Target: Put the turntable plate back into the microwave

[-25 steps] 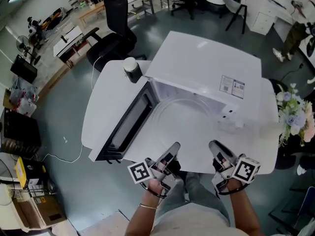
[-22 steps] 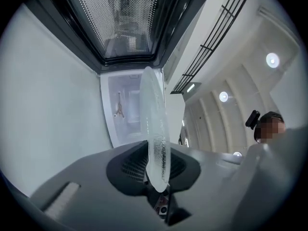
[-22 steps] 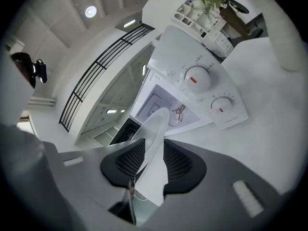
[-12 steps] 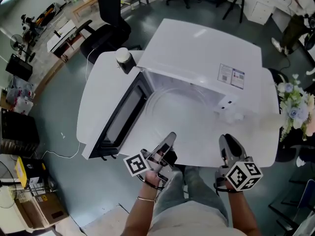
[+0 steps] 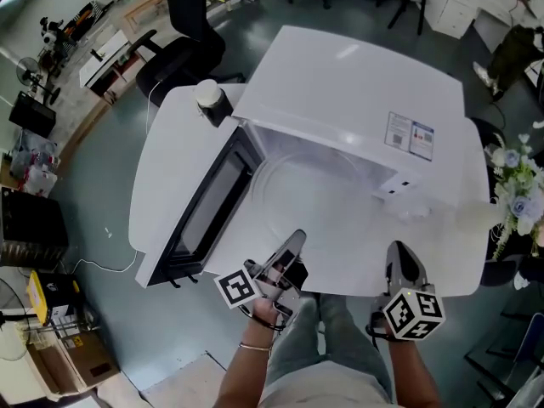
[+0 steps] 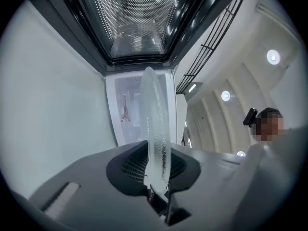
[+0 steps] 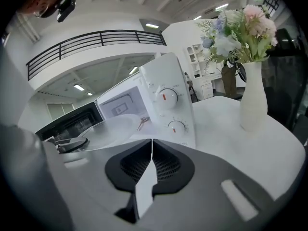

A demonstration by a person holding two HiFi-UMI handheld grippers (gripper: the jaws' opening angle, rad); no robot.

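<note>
The clear glass turntable plate (image 5: 310, 195) hangs level in front of the open white microwave (image 5: 357, 83). My left gripper (image 5: 293, 245) is shut on the plate's near rim. In the left gripper view the plate (image 6: 155, 124) stands edge-on between the pads of that gripper (image 6: 159, 174), with the lit cavity (image 6: 129, 110) behind it. My right gripper (image 5: 399, 260) is shut and empty over the table's near edge, right of the plate. From the right gripper view, this gripper (image 7: 150, 146) faces the microwave's knob panel (image 7: 168, 105), with the plate (image 7: 108, 129) to its left.
The microwave door (image 5: 204, 206) stands swung open to the left. A dark cup with a white lid (image 5: 209, 100) sits on the round white table (image 5: 170, 168) behind the door. A white vase of flowers (image 7: 252, 95) stands at the table's right. Office chairs and desks lie beyond.
My right gripper has drawn back toward the table's near edge and rolled, so its marker cube now faces up. The left gripper with the plate has shifted slightly nearer.
</note>
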